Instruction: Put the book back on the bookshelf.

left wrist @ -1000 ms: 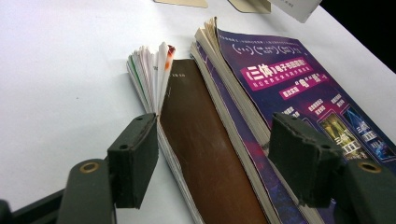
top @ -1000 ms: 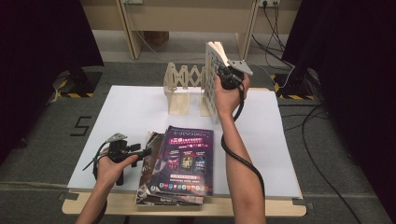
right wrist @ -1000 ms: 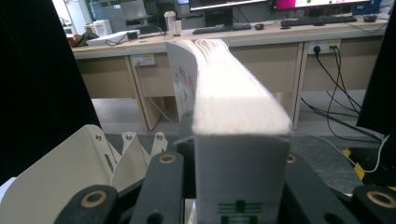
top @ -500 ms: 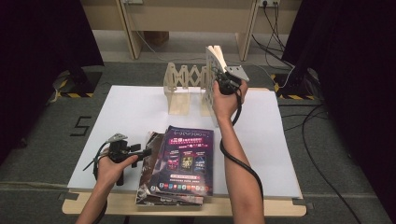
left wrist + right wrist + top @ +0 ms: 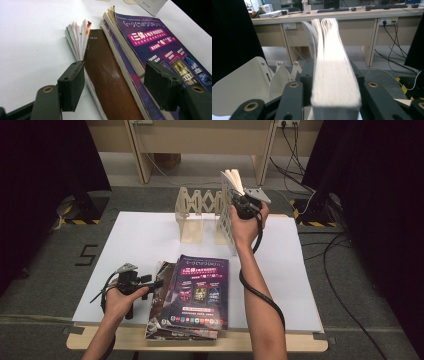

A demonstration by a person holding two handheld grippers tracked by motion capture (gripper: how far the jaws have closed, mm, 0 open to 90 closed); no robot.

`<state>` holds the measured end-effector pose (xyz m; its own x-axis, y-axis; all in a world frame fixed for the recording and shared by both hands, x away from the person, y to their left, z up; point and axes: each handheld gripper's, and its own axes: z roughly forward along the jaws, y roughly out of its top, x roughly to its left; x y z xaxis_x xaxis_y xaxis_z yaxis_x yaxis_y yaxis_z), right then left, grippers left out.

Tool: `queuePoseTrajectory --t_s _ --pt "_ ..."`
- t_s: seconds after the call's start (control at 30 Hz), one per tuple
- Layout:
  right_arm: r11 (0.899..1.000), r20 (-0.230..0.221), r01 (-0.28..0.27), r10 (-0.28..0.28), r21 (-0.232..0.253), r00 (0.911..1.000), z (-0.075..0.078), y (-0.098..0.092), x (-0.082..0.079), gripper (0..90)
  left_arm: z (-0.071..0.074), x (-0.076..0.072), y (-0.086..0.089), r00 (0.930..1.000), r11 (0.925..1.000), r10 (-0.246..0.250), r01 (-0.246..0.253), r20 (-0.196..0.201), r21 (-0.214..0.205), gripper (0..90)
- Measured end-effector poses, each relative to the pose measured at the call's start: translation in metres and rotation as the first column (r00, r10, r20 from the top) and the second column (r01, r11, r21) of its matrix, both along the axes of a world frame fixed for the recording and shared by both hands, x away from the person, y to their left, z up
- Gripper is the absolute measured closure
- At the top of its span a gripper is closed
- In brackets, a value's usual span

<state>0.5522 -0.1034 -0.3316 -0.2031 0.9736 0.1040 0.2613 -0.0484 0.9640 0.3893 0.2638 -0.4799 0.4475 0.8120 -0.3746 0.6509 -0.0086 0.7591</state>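
Observation:
My right gripper (image 5: 239, 200) is up at the back of the table, at an upright white book (image 5: 227, 217) that stands against the right end of a wooden accordion rack (image 5: 192, 212). In the right gripper view the book (image 5: 334, 75) sits between the jaws of the right gripper (image 5: 333, 77). These jaws have just been opening and stand slightly off its sides. My left gripper (image 5: 150, 281) lies low at the front left, open. The left gripper (image 5: 115, 85) straddles the edge of a stack: a brown-covered book (image 5: 107, 82) under a purple-covered book (image 5: 155, 47).
The stack of books (image 5: 197, 292) lies near the front edge of the white tabletop (image 5: 145, 240). A thin book with fanned pages (image 5: 77, 40) sticks out at the stack's left. Desks and cables stand beyond the table.
The right hand has shifted only slightly at the upright book. The left hand and the stack have kept still.

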Motion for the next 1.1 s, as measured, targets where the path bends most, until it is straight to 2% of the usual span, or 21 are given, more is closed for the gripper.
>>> queuePoseTrajectory --t_s 0.13,0.3,0.47,0.57,0.67,0.8,1.03,1.1 --pt "1.000 -0.018 -0.006 0.006 0.002 0.9998 0.003 -0.001 0.003 63.6 0.000 0.000 0.000 1.0000 1.0000 -0.001 0.001 0.001 0.002 32.3" --pt "1.000 -0.069 -0.008 0.009 0.009 0.9976 0.006 -0.001 0.009 62.7 0.000 0.000 0.000 1.0000 1.0000 -0.003 0.003 0.000 0.004 32.2" --pt "1.000 -0.118 0.001 -0.002 -0.011 0.9930 0.012 0.000 0.014 66.9 0.000 0.000 0.000 1.0000 1.0000 -0.005 0.005 -0.001 0.005 32.2" --pt "1.000 -0.132 0.011 -0.014 -0.023 0.9912 0.013 0.001 0.014 71.1 0.000 0.000 0.000 1.0000 1.0000 -0.003 0.003 -0.001 0.004 32.2" --pt "0.998 -0.124 0.024 -0.031 -0.058 0.9918 0.013 0.002 0.014 73.7 0.000 0.000 0.000 1.0000 1.0000 -0.003 0.003 0.000 0.002 32.2" --pt "0.998 -0.113 0.022 -0.030 -0.066 0.9931 0.013 0.003 0.013 74.3 0.000 0.000 0.001 1.0000 1.0000 -0.004 0.004 0.002 0.004 32.2" --pt "0.999 -0.070 0.015 -0.018 -0.043 0.9974 0.012 0.005 0.010 74.7 0.001 0.000 0.002 1.0000 1.0000 -0.001 0.001 0.007 0.007 32.2" --pt "0.999 -0.045 0.016 -0.018 -0.047 0.9988 0.014 0.007 0.009 74.7 0.001 0.000 0.002 1.0000 1.0000 -0.002 0.002 0.008 0.007 32.2"
